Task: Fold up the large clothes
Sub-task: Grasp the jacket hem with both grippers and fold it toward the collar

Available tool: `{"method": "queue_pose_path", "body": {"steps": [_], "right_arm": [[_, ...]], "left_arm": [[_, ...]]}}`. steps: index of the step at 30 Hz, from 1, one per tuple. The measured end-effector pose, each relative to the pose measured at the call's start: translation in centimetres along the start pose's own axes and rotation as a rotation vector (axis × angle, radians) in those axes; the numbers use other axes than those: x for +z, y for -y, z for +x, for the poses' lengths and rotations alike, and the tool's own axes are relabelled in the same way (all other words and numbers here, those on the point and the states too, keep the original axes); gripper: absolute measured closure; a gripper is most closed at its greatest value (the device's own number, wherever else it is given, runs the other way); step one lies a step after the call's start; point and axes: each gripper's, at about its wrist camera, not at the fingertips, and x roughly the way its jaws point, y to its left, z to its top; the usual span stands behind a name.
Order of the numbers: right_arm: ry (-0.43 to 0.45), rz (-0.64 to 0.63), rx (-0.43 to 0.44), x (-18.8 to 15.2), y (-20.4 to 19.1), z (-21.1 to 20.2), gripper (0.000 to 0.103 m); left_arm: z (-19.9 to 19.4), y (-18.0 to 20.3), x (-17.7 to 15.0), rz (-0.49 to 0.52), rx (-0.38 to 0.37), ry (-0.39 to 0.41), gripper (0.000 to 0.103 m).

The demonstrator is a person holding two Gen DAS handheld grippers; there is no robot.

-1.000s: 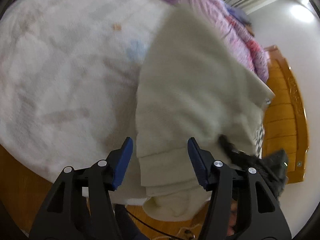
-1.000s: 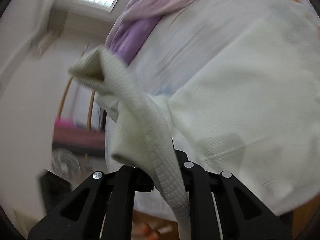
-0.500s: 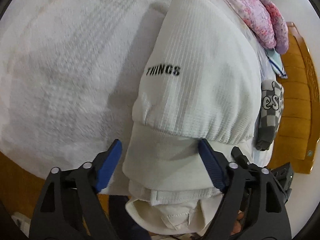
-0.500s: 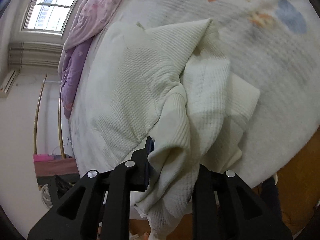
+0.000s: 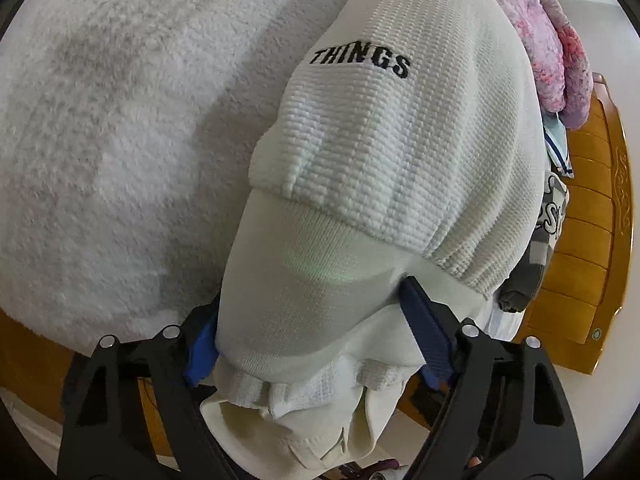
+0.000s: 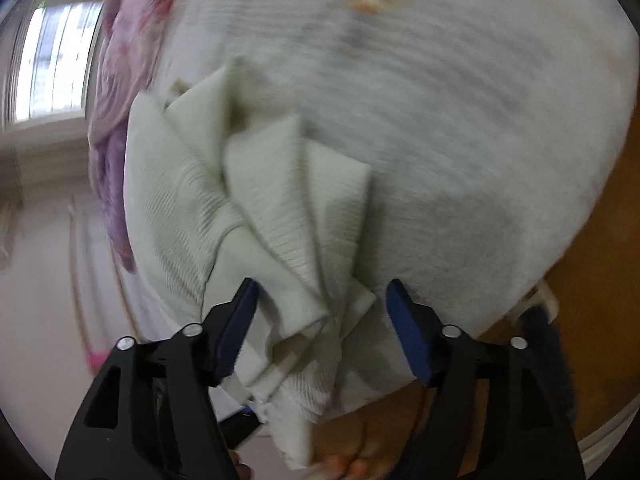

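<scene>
Fleecy white bedding covers the bed (image 5: 120, 128), and a wooden bed frame (image 5: 592, 240) shows at the right edge of the left wrist view. No containers are in sight. A cream waffle-knit sweater (image 5: 400, 140) lies on the bed with its ribbed hem toward the camera and the black word "THINGS" stitched on it. Beyond it a pink and purple quilt (image 5: 560, 40) is heaped up, and a grey checked garment (image 5: 536, 256) lies just beside the sweater at the bed's right edge.

The left hand-held gripper (image 5: 316, 328) has its blue-padded jaws spread apart on either side of the hem, the smooth ribbed band bulging between them; whether the pads touch the cloth cannot be told. Compared with half a second ago, this camera has come closer to the sweater, which now fills more of the view.

In the right wrist view, which is blurred, the sweater (image 6: 256, 216) lies bunched in folds near the edge of the bed (image 6: 480, 140), part of it hanging over the side. The right hand-held gripper (image 6: 322, 320) stands with jaws apart and the cloth loose between them. Half a second ago those jaws were closed on a fold of the sweater; they have since let it go. A bright window (image 6: 52, 64) sits at the left.
</scene>
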Motion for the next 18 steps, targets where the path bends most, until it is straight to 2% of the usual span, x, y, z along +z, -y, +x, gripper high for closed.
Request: {"method": "queue_pose_path", "body": {"steps": [1, 3, 5, 7, 8, 13, 16, 18], "right_arm": [[-0.015, 0.016, 0.032, 0.1, 0.3, 0.4, 0.03], [-0.02, 0.004, 0.035, 0.3, 0.3, 0.8, 0.027], [-0.03, 0.0, 0.045, 0.6, 0.4, 1.3, 0.019], [-0.041, -0.011, 0.037, 0.8, -0.2, 1.9, 0.018], [-0.051, -0.028, 0.035, 1.0, -0.7, 2.0, 0.017], [-0.094, -0.027, 0.09, 1.4, -2.1, 3.1, 0.018], [-0.104, -0.055, 0.079, 1.6, -2.5, 3.6, 0.018], [-0.109, -0.044, 0.091, 1.6, -2.3, 3.9, 0.018]], "left_arm": [[-0.1, -0.1, 0.0, 0.0, 0.002, -0.004, 0.025], [-0.2, 0.1, 0.0, 0.005, 0.009, -0.01, 0.025], [0.0, 0.8, 0.3, 0.014, 0.019, -0.003, 0.025], [0.1, 1.0, 0.4, 0.023, 0.028, 0.006, 0.025], [0.8, 2.4, 0.5, 0.025, 0.032, 0.011, 0.025], [0.1, 3.9, 0.5, 0.056, 0.064, 0.029, 0.025], [-1.2, 5.0, 0.3, 0.131, 0.119, 0.076, 0.024], [-1.6, 5.5, 0.5, 0.148, 0.127, 0.097, 0.024]]}}
